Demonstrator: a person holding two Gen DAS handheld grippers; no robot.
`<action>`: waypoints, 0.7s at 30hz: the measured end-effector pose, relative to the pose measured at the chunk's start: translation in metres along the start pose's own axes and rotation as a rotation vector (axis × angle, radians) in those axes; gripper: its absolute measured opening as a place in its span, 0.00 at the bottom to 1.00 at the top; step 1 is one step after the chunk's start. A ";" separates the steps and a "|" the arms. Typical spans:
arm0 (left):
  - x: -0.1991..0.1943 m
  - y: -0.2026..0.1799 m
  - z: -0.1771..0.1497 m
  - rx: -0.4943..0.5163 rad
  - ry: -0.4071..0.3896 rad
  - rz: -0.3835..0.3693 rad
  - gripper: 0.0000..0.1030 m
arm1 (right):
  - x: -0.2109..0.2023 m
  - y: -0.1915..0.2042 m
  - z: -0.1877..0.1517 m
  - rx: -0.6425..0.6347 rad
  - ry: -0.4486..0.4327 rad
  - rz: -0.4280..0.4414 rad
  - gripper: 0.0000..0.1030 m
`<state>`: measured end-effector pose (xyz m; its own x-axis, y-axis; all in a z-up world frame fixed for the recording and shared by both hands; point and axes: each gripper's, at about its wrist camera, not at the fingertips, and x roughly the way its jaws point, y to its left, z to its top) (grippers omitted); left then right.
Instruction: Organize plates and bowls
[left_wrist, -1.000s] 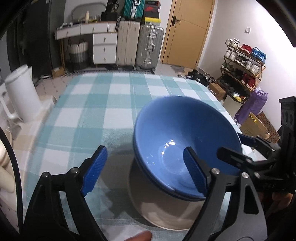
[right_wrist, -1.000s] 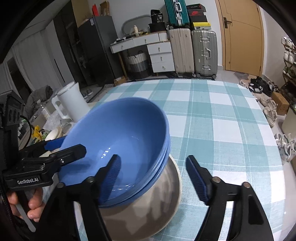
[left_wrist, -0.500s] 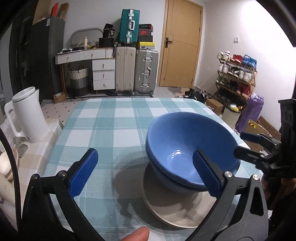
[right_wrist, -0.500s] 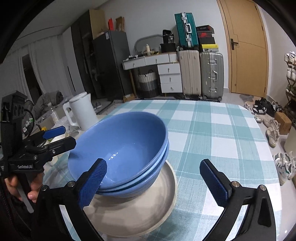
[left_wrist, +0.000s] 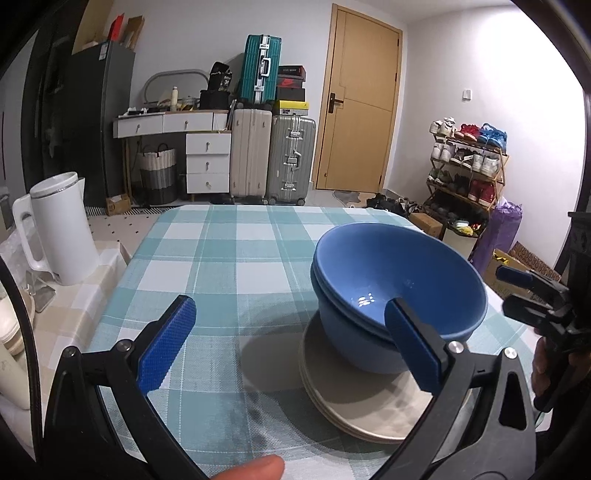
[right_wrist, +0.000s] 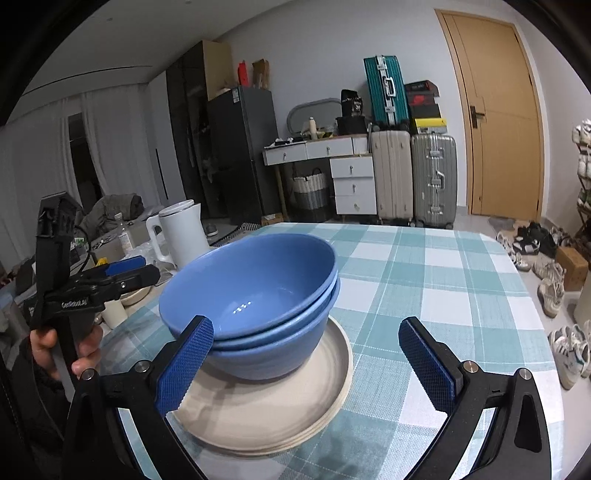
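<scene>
Nested blue bowls (left_wrist: 395, 280) (right_wrist: 255, 280) sit on a stack of beige plates (left_wrist: 373, 413) (right_wrist: 280, 402) on the checked tablecloth. My left gripper (left_wrist: 290, 310) is open, drawn back on the bowls' near left; its right pad overlaps the bowl rim only in the picture. My right gripper (right_wrist: 306, 325) is open too, on the near right of the stack, its left pad in front of the bowls. Neither holds anything. Each gripper also shows in the other's view: the right gripper (left_wrist: 504, 290) at the right edge, the left gripper (right_wrist: 146, 268) at the left, both clear of the bowls.
A white kettle (left_wrist: 59, 229) (right_wrist: 184, 232) stands on a side surface left of the table (left_wrist: 229, 258). The cloth stretches bare behind and to the left of the stack. A thumb (left_wrist: 255, 469) shows at the bottom edge. Suitcases, drawers and a shoe rack stand beyond the table.
Both grippers have opened wider and drawn back from the blue bowls, whose rim was between their pads a second ago. The bowls now rest on the plates, untouched.
</scene>
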<state>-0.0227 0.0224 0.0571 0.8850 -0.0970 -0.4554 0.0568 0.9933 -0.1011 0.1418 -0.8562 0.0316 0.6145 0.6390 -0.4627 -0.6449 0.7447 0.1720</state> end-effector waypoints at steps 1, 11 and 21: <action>-0.001 0.000 -0.003 0.007 -0.008 0.009 0.99 | -0.002 0.001 -0.002 -0.003 -0.009 0.010 0.99; -0.004 0.004 -0.017 0.020 -0.058 -0.020 0.99 | -0.020 0.005 -0.019 -0.040 -0.089 0.013 0.99; -0.008 0.004 -0.031 0.029 -0.082 -0.041 0.99 | -0.030 0.013 -0.033 -0.080 -0.133 0.010 0.99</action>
<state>-0.0439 0.0256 0.0326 0.9166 -0.1327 -0.3772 0.1056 0.9902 -0.0920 0.1004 -0.8722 0.0193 0.6591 0.6703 -0.3410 -0.6824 0.7236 0.1034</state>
